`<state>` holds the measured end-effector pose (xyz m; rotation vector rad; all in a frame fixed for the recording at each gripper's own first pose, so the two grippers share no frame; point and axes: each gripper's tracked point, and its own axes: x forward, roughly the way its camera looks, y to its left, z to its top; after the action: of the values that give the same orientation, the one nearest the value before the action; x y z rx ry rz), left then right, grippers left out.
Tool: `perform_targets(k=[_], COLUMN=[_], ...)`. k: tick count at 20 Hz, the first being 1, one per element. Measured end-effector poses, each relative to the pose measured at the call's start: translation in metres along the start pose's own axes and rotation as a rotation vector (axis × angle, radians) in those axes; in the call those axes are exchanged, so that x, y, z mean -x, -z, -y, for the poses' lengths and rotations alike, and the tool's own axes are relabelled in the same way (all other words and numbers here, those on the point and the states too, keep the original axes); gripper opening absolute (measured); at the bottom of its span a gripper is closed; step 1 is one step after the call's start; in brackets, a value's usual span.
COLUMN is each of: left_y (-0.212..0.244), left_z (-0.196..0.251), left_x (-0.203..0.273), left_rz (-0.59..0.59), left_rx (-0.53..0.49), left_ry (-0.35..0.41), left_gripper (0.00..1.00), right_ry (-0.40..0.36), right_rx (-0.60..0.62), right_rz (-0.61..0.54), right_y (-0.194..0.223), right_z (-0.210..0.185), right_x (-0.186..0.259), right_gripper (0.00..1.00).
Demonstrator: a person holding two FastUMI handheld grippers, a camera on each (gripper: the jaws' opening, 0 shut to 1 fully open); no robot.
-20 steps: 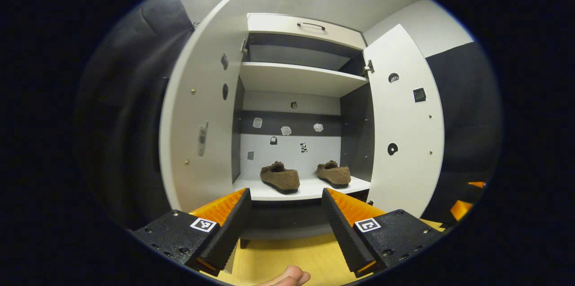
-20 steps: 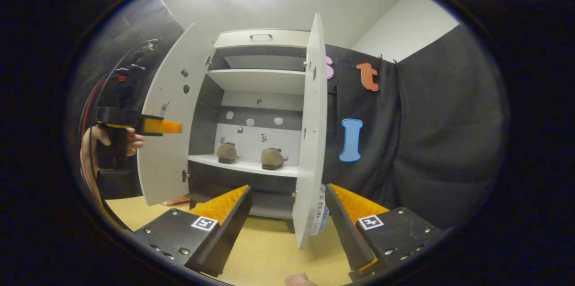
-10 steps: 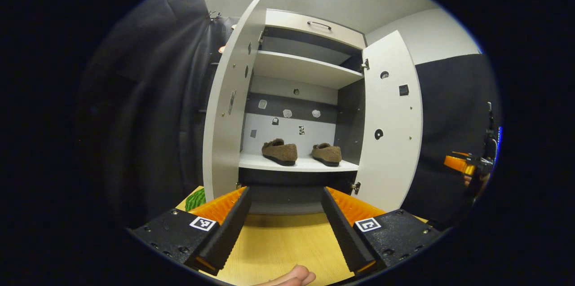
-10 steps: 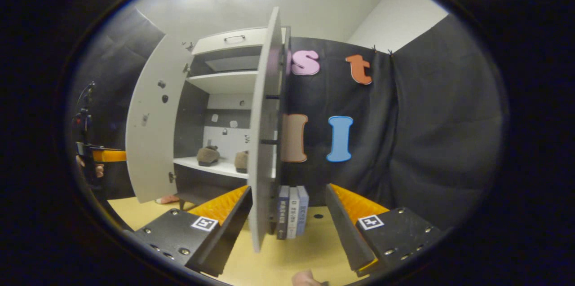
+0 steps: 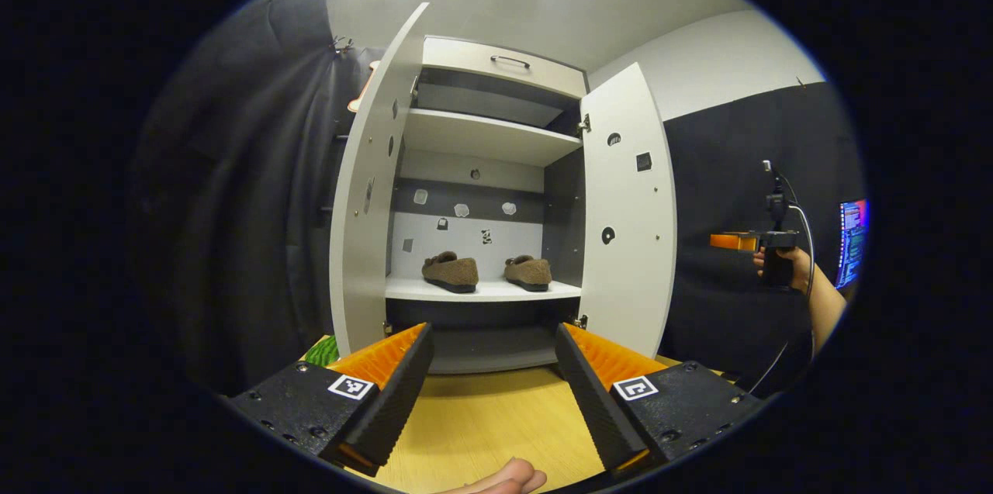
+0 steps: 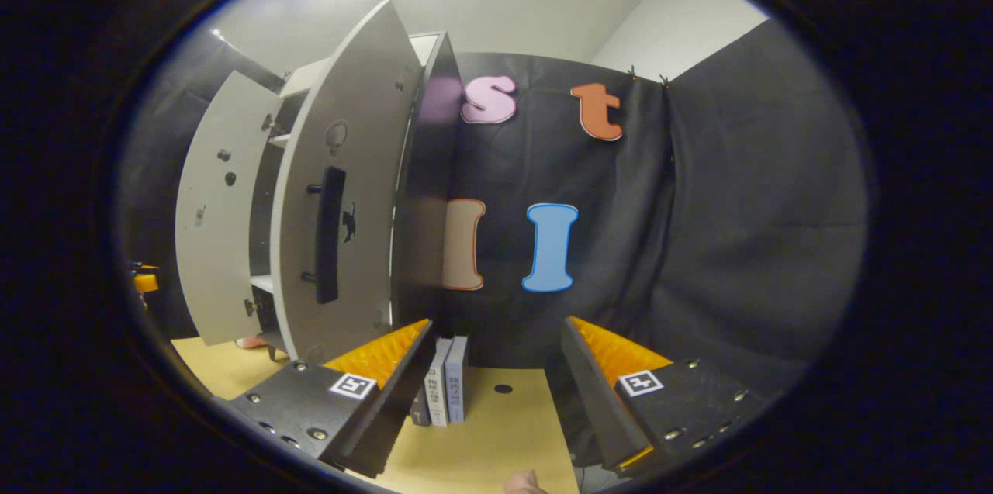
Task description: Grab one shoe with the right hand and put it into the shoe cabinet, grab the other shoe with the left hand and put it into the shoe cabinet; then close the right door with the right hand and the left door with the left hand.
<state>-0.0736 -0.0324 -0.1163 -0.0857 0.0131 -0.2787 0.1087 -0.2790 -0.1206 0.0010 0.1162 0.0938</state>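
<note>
1. Left gripper (image 5: 490,393): jaws spread wide, holding nothing, bottom centre of the left gripper view.
2. Right gripper (image 6: 496,393): jaws spread wide, holding nothing, bottom centre of the right gripper view.
3. Shoes (image 5: 451,271) (image 5: 528,272): side by side on the shoe cabinet (image 5: 481,136) lower shelf, frame centre.
4. Left door (image 5: 365,191) and right door (image 5: 627,215): both open.

Black cloth wall (image 6: 737,207) — wood floor (image 5: 481,424)

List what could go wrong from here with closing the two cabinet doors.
1. The right gripper is open and off to the outer side of the right door, apart from its dark handle; a push from there could miss or glance off it.
2. The books stand close below that gripper and might get knocked.
3. The left door stands wide open, far from the left gripper.
</note>
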Motion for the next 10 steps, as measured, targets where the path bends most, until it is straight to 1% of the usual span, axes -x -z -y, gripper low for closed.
perform_targets(k=[2, 4, 5, 6, 8, 10], left_y=[-0.003, 0.001, 0.003, 0.005, 0.009, 0.009], left_z=[0.001, 0.002, 0.002, 0.000, -0.009, -0.013], left_x=[0.004, 0.006, 0.007, 0.007, 0.007, 0.009], left_rz=[0.014, 0.006, -0.001, -0.011, -0.022, -0.025], left_rx=[-0.002, 0.007, 0.012, 0.012, 0.000, 0.004], left_ry=[0.004, 0.012, 0.017, 0.013, -0.005, -0.013], left_gripper=[0.96, 0.96, 0.99, 0.96, 0.96, 0.96], right_ry=[0.031, 0.027, 0.019, 0.006, -0.034, -0.079], right_rx=[-0.009, -0.044, -0.046, -0.041, -0.024, -0.034], right_rz=[-0.021, -0.042, -0.051, -0.051, -0.056, -0.058], right_y=[-0.005, -0.011, -0.014, -0.017, -0.021, -0.027], right_z=[0.002, -0.011, -0.018, -0.027, -0.051, -0.077], right_x=[-0.016, -0.032, -0.039, -0.045, -0.053, -0.060], right_gripper=[0.98, 0.98, 0.98, 0.98, 0.98, 0.98])
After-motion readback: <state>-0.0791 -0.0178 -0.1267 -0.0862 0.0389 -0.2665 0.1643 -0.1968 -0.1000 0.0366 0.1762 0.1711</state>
